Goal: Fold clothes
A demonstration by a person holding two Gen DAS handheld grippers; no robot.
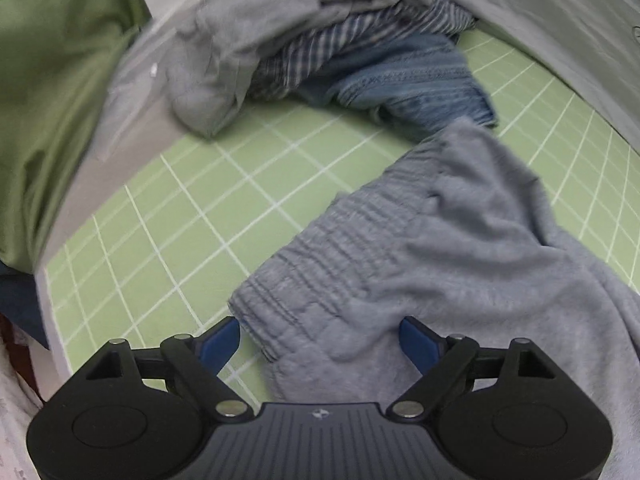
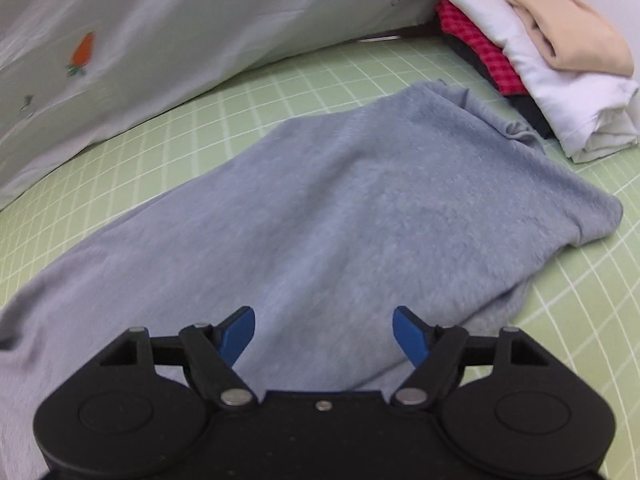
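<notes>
The left tool is open over the stretchy waist of the gray pants, not holding them. The right tool is open too, above the pant leg. The pants lie flat on the green mat. Far away sits a messy pile of clothes. On the far right is a folded stack.

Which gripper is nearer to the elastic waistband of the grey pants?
Left. The left gripper hangs open right at the waistband. The right gripper is open over the smooth leg fabric; its view shows no waistband.
</notes>
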